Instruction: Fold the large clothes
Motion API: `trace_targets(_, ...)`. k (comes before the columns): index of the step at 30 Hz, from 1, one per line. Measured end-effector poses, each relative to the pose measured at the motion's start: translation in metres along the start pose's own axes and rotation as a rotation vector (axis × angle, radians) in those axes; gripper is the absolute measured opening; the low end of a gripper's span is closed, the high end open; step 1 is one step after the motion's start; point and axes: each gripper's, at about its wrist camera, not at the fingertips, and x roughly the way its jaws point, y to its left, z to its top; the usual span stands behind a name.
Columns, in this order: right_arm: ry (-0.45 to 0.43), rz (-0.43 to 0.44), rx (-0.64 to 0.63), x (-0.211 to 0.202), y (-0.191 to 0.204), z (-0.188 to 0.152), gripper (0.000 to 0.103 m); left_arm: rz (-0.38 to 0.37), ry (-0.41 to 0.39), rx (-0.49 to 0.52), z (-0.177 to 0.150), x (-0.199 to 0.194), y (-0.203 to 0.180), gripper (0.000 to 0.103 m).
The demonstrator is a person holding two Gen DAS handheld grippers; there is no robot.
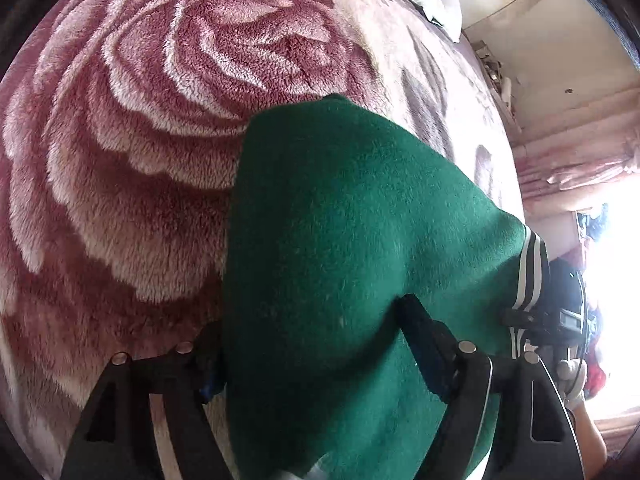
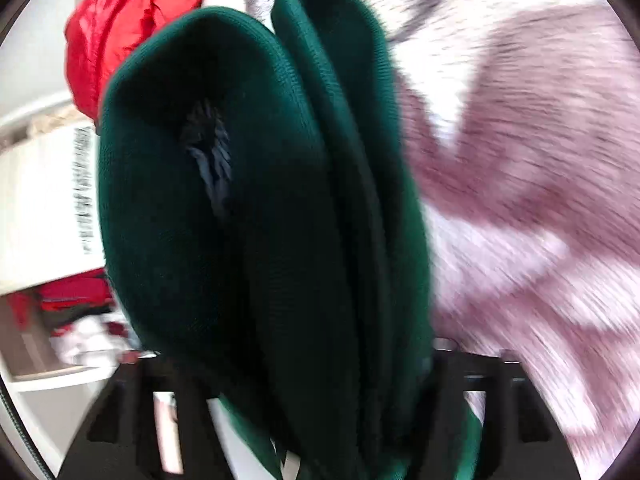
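Garment: a dark green woollen jacket (image 1: 352, 240) lies draped over the fronts of both my grippers, above a bed; in the right wrist view it (image 2: 256, 208) hangs in 2 thick folds with a dark lining showing in a gap.
Cuff: a ribbed band with white and dark stripes (image 1: 530, 276) sits at the jacket's right edge in the left wrist view.
Left gripper (image 1: 316, 344): the cloth runs between its 2 fingers; the right finger (image 1: 424, 336) lies against the fabric, the left one is mostly hidden behind the fold. The jaws stand wide — I cannot tell whether they pinch the jacket or just carry it.
Right gripper (image 2: 292, 364): blurred, with the jacket bunched between its fingers and covering the tips; jaws wide, grip not clear.
Blanket: a plush pink blanket with a big rose pattern (image 1: 132, 152) covers the bed under the jacket; it (image 2: 520, 184) is streaked by blur in the right wrist view.
Background: a red puffy coat (image 2: 124, 24) shows past the jacket's top — white furniture (image 2: 36, 208) stands to the left.
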Motion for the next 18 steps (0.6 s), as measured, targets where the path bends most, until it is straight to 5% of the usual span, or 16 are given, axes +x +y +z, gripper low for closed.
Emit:
trace_targets(3,-0.054,-0.203,-0.122,-0.036,0.006,-0.047,0.086,0.051,-0.027,0.023,-0.025,-0.016,-0.003,0.076)
trace_targets(8,-0.152,-0.589,-0.178,-0.055,-0.002,-0.108,0.093,0.268,-0.098,0.104,-0.070,-0.042,-0.024,0.096)
trace_targets(12,-0.267,-0.683,-0.103,-0.052,0.009,-0.152,0.094,0.408,-0.156,0.147,-0.108,-0.064,-0.044,0.097)
trace_targets(18,-0.434,-0.925,-0.144,-0.046,0.095,-0.224,0.101,0.525,-0.234,0.196,-0.155,-0.113,-0.088,0.101)
